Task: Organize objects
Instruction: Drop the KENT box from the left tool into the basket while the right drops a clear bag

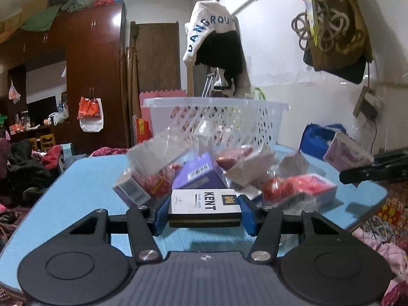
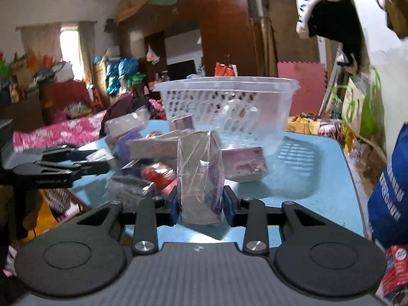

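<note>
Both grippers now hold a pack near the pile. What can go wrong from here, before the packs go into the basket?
1. The right gripper grips its pack over loose plastic wrap; it may slip.
2. The left gripper pinches the Kent pack only at its near end; it could tilt.
3. The pile lies before the basket; a low move may scatter it.

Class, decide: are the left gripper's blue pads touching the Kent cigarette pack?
Touching. The left wrist view shows the left gripper with both blue pads pressed flush against the sides of the Kent pack.
</note>
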Tool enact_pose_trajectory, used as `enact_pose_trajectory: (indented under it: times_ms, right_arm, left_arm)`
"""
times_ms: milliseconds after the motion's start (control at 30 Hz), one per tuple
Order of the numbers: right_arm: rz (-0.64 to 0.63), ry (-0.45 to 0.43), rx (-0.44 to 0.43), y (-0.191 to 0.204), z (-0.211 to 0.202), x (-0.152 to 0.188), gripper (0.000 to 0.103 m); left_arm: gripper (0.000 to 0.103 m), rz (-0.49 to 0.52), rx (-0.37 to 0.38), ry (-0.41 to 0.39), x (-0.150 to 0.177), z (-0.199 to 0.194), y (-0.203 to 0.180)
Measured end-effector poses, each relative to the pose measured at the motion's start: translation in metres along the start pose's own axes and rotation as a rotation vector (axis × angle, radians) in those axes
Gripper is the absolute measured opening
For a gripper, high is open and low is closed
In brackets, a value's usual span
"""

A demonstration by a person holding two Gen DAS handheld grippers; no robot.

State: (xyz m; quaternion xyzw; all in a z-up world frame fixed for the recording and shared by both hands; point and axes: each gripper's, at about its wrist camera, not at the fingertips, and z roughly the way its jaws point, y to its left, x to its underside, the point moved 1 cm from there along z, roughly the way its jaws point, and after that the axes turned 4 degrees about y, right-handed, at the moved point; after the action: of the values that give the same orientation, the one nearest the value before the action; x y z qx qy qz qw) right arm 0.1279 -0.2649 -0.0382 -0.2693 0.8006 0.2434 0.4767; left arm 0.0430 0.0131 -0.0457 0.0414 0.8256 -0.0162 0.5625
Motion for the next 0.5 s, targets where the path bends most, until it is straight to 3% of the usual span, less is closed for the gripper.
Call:
enact_pose_trajectory:
  times_ms: [167, 267, 367, 500]
  right_arm:
    - [0.037, -0.062, 0.026, -0.005, -0.008, -0.006, 0.038]
    - [0.033, -0.087, 0.024, -0.005, -0.008, -0.024, 0.038]
    - [-0.01, -0.122, 0.042, 0.002, -0.003, -0.063, 0.038]
    - [-0.063, -0.129, 0.044, 0.011, 0.016, -0.121, 0.038]
  left_arm:
    - [0.06, -0.02, 0.002, -0.026, -0.012, -0.008, 0.012]
    - [0.06, -0.056, 0.018, -0.066, -0.036, -0.018, 0.024]
    - [0.06, -0.06, 0.05, -0.085, -0.08, -0.011, 0.028]
    - [0.06, -0.088, 0.103, -0.053, -0.144, 0.025, 0.026]
